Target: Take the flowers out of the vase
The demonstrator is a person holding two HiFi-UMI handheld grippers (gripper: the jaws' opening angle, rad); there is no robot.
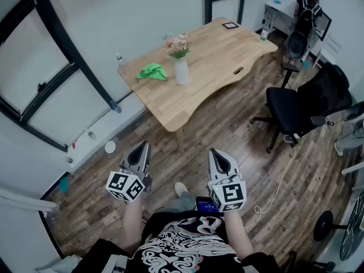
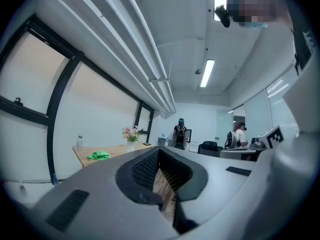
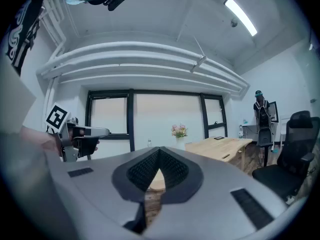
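Shut tight on nothing: left gripper [image 1: 143, 148] and right gripper [image 1: 216, 153], level, side by side. Well ahead of both tips — flowers [image 1: 178, 45] upright in the white vase [image 1: 181, 72] on the wooden table [image 1: 227, 50], green cloth [image 1: 152, 71] near its left.

The table [image 1: 219, 58] stands at twelve o'clock of the left gripper [image 1: 143, 146] and the right gripper [image 1: 215, 152], well apart from both; the vase [image 1: 181, 71] stands on it, the flowers [image 1: 178, 44] in the vase; a cloth [image 1: 152, 71] lies at the vase's nine o'clock; a chair [image 1: 296, 110] stands at the table's four o'clock.
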